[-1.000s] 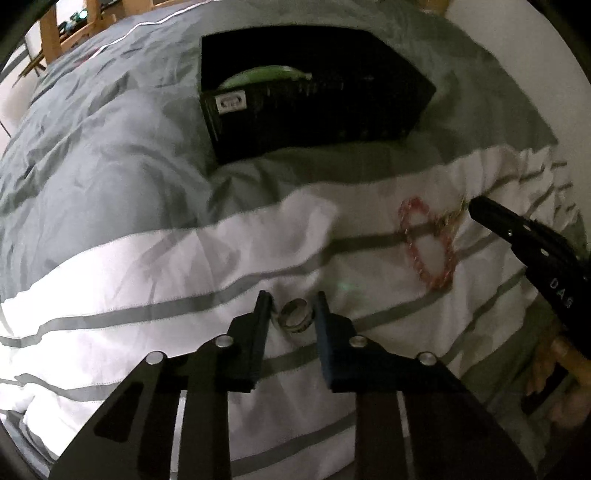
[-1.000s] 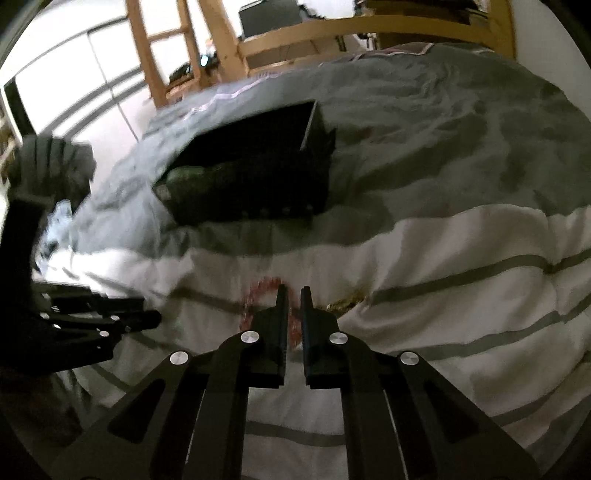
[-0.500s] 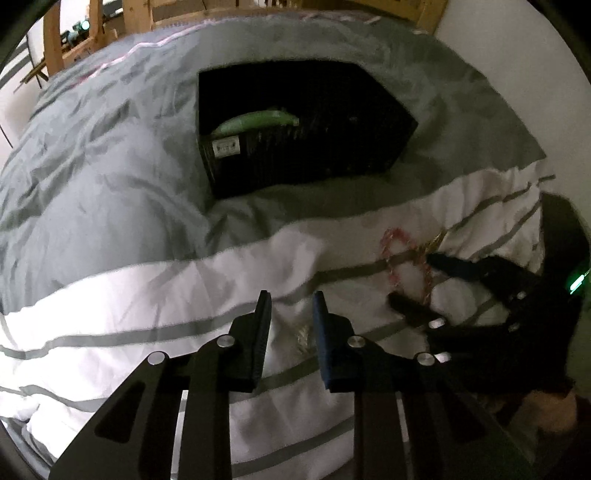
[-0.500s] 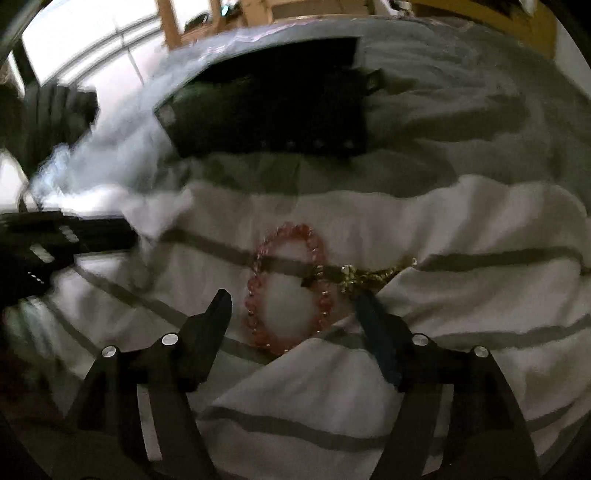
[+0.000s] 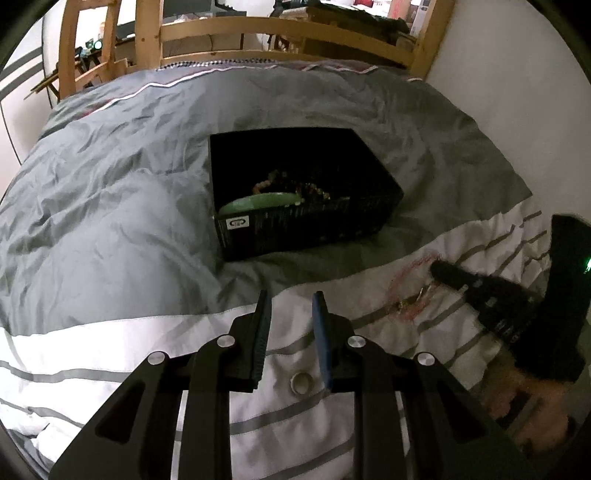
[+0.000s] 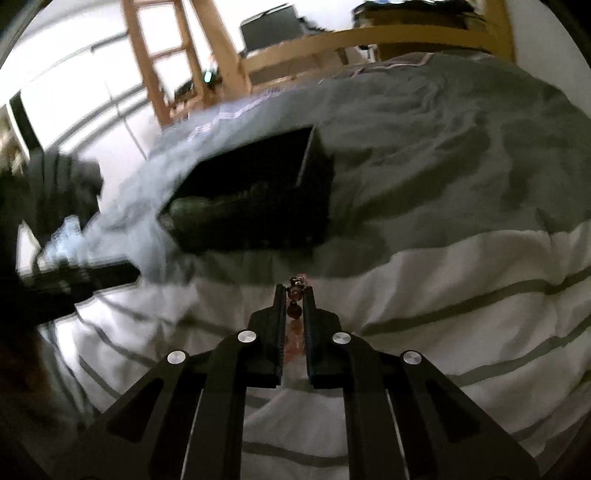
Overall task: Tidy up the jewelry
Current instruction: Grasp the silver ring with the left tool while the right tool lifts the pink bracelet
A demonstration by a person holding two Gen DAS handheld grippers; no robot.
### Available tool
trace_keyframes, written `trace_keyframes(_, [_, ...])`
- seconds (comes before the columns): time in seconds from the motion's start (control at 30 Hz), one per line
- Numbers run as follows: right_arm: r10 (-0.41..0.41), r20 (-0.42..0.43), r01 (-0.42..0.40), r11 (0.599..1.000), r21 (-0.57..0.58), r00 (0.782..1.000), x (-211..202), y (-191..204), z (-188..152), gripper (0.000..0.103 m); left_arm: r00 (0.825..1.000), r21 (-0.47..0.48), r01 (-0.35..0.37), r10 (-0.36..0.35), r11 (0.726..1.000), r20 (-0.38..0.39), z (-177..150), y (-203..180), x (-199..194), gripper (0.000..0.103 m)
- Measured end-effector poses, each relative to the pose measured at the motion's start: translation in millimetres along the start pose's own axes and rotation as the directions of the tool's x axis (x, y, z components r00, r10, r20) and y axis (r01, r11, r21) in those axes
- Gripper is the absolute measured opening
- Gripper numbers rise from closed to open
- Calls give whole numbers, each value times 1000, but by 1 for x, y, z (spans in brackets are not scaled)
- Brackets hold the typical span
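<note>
A silver ring (image 5: 301, 382) lies flat on the white striped duvet, below and between the fingers of my left gripper (image 5: 291, 299). That gripper hangs above it, open, touching nothing. My right gripper (image 6: 294, 290) is shut on a pink bead bracelet (image 6: 294, 312), with beads showing between its tips. From the left wrist view the right gripper (image 5: 441, 273) rests at the bracelet (image 5: 397, 284), beside a small gold chain (image 5: 417, 299). A black box (image 5: 314, 225) sits further back on the grey part of the duvet, with a green bangle (image 5: 258, 203) and several pieces inside.
A wooden bed frame (image 5: 280, 31) runs along the far edge and a white wall (image 5: 517, 74) along the right. A person's hand (image 5: 524, 402) holds the right gripper's handle. The left gripper (image 6: 74, 280) shows blurred at the left of the right wrist view.
The left gripper has risen off the ring, which stays on the duvet. The right gripper opened wide over the pink bracelet, then closed on it.
</note>
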State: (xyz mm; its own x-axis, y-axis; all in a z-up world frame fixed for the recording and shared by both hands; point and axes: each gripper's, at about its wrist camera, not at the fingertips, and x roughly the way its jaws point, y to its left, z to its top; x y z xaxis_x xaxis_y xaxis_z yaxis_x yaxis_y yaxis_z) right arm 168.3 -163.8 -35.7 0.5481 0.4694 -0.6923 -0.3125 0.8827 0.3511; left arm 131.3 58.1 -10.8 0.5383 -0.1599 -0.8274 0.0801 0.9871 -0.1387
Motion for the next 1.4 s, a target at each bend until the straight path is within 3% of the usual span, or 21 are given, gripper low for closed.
trace_keyframes(0.03, [28,22,-29,999,37,999,-6,-7,2,10,1000,4,-3,3,1000,-4,0,-1,1,22])
trace_keyframes(0.1, [59,46,-63,994,86,997,-14,-17,7,10,999,13,-4,4,1000,-33,-3,-3,4,37])
trace_keyframes(0.13, [85,64,-92,989,115,994,-18,-24,9,10,999,24,-30,31,999,-41,-5,-5,7,62])
trace_keyframes(0.17, [97,76,-107,985,133,992,-21,-28,10,10,997,38,-48,50,998,-52,-6,-7,10,79])
trace_keyframes(0.2, [108,85,-119,982,148,991,-25,-32,11,10,996,58,-62,66,996,-66,-8,-10,14,88])
trace_keyframes(0.3, [119,106,-136,976,168,987,-32,-37,16,10,980,144,-115,136,983,-144,-19,-22,33,88])
trace_keyframes(0.37, [122,114,-141,974,175,986,-33,-37,17,10,961,219,-141,187,966,-205,-28,-32,51,88])
trace_keyframes(0.43, [128,118,-148,973,177,985,-33,-36,18,10,939,287,-179,251,941,-237,-36,-40,65,88])
trace_keyframes(0.5, [129,124,-149,973,174,984,-34,-36,19,10,932,304,-186,266,934,-245,-39,-42,69,88])
trace_keyframes(0.6, [132,143,-157,972,175,981,-38,-36,21,10,942,244,-149,212,958,-260,-34,-34,66,64])
trace_keyframes(0.67, [136,158,-164,970,179,978,-42,-38,21,10,947,191,-147,194,971,-257,-31,-24,63,37])
trace_keyframes(0.8, [142,177,-174,968,181,974,-47,-39,22,10,962,49,-103,112,994,-251,-23,-2,55,18])
trace_keyframes(0.93, [147,185,-181,967,179,972,-49,-39,23,10,978,-47,-61,50,997,-203,-16,13,42,6])
trace_keyframes(1.13, [135,156,-163,969,184,979,-46,-40,22,11,990,-96,-17,3,995,-142,-12,22,27,5])
trace_keyframes(1.17, [121,116,-142,970,196,986,-39,-42,22,15,989,-90,-18,4,996,-151,-14,22,29,5])
trace_keyframes(1.2, [101,87,-117,972,206,991,-34,-43,21,33,986,-78,-24,11,997,-163,-13,23,31,5])
trace_keyframes(1.23, [71,59,-82,974,212,996,-27,-45,17,48,982,-57,-32,20,998,-186,-15,19,35,9])
trace_keyframes(1.27, [56,42,-64,976,210,998,-21,-46,14,81,975,-30,-40,32,999,-218,-14,14,43,18])
trace_keyframes(1.3, [38,29,-43,977,209,999,-14,-46,10,89,969,3,-61,60,998,-239,-19,7,45,54])
trace_keyframes(1.33, [13,10,-15,979,205,1000,-6,-45,7,89,964,64,-109,121,992,-236,-24,-2,47,93])
trace_keyframes(1.4, [-13,-44,20,986,165,999,10,-39,5,88,947,196,-199,240,960,-214,-32,-19,52,97])
